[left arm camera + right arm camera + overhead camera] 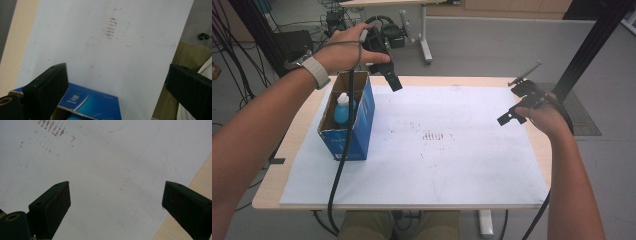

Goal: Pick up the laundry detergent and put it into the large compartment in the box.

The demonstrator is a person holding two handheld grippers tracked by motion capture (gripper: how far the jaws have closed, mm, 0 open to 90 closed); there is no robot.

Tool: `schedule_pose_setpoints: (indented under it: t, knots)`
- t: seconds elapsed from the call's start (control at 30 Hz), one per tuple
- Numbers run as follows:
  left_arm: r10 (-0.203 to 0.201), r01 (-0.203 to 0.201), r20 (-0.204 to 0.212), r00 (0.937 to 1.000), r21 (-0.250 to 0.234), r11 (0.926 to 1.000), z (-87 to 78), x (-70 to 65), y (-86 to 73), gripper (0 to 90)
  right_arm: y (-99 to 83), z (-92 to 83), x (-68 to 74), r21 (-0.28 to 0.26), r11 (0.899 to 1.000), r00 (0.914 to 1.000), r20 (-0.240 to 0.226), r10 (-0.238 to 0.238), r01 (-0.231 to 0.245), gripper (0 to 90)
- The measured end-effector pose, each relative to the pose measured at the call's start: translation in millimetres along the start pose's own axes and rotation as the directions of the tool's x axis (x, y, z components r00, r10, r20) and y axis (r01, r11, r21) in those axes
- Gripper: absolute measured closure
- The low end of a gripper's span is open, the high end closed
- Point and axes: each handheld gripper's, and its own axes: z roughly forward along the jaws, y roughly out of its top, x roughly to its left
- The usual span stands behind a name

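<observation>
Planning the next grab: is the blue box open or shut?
Open. The box has its top flaps up, and a bottle with a white cap stands inside it, seen from the high view.

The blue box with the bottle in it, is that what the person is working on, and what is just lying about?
Likely part of the job:
- blue cardboard box
- blue bottle with white cap standing inside it
- left hand-held gripper, open, above the box
- right hand-held gripper, open

Just there:
- stained white sheet
- equipment and cables on the floor behind
</observation>
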Motion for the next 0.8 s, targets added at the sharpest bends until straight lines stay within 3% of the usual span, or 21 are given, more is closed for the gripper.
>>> schedule_pose_setpoints:
  t: [0.33, 0.57, 0.8]
  knots:
    - [0.052, -0.053, 0.034, 0.998, 0.014, 0.9985, 27.7, -5.4, 8.4, 4.8, -1.6, -2.4, 2.5, -0.007, 1.0, 1.0, -0.004, 0.001, -0.001, 7.9]
    - [0.062, -0.063, 0.056, 0.9965, 0.009, 0.998, 44.0, -6.0, 9.3, 5.1, -3.7, -2.5, 3.3, -0.008, 1.0, 1.0, -0.003, 0.003, -0.003, 7.9]
    - [0.08, -0.081, 0.065, 0.9947, 0.017, 0.9966, 49.3, -8.9, 13.5, 5.3, -4.0, -3.4, 4.1, -0.008, 1.0, 1.0, -0.001, 0.004, -0.004, 7.8]
